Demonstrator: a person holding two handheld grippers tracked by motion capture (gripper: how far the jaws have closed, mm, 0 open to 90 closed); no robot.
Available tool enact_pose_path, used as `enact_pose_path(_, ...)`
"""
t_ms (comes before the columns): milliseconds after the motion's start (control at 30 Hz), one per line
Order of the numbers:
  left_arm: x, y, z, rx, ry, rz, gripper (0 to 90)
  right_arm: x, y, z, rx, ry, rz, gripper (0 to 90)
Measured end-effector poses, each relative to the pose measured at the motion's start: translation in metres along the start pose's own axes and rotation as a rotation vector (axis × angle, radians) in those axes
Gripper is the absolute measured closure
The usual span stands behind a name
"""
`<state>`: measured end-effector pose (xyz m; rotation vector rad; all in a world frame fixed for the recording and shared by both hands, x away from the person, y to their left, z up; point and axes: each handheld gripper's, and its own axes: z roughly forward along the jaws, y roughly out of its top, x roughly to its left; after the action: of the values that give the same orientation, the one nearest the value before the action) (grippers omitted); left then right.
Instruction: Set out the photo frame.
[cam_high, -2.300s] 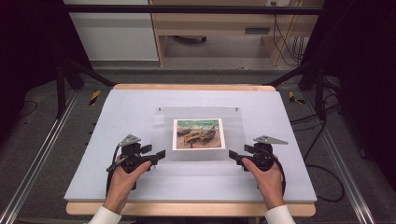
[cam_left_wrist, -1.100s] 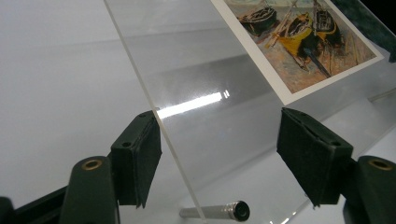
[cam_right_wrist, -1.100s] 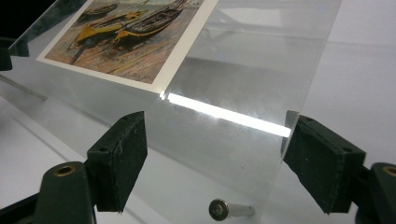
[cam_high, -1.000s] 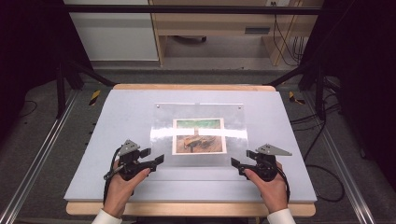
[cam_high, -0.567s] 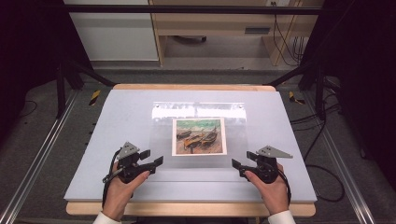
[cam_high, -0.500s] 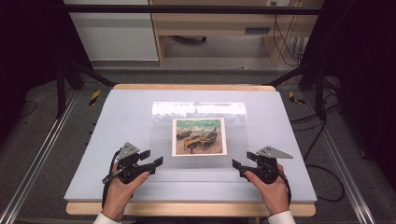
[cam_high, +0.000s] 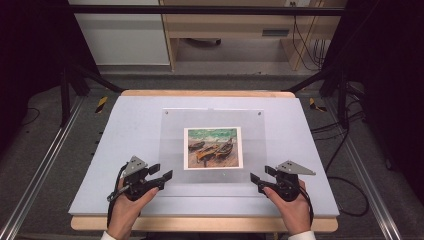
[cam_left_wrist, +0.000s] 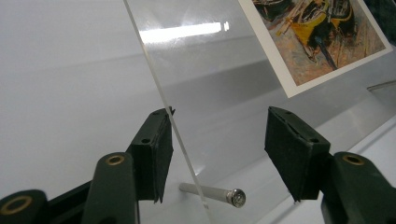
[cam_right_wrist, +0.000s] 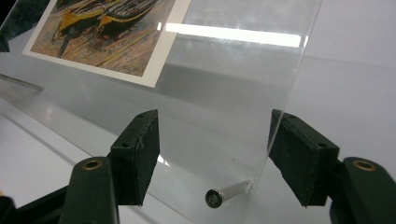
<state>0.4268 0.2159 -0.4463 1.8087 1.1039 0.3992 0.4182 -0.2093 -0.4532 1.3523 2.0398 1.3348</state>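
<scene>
Nearest the person, the left gripper (cam_high: 161, 177) and the right gripper (cam_high: 258, 179) are held low over the pale table (cam_high: 130, 130), one at each near corner of a clear acrylic frame (cam_high: 212, 145). Both sets of jaws are spread, with nothing pinched between them.

In the left gripper view a metal standoff pin (cam_left_wrist: 212, 194) is seen just past the jaws, and the edge of the acrylic sheet (cam_left_wrist: 159, 93) runs close beside one pad, though contact cannot be confirmed from this angle. In the right gripper view a matching pin (cam_right_wrist: 226, 192) sits between the jaws, with the panel's side edge (cam_right_wrist: 299, 70) near the far pad. The mirrored placement suggests both corners are meant to be gripped together, so the panel can be handled level.

Farther out, a boat painting print (cam_high: 212, 147) lies centred within the frame, well clear of both grippers.
</scene>
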Motion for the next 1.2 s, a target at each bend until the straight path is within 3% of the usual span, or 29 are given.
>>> enact_pose_path(1200, -0.005, -0.007, -0.012, 0.002, 0.017, -0.020, 52.3, 0.004, -0.006, -0.011, 0.012, -0.016, 0.000, 45.6)
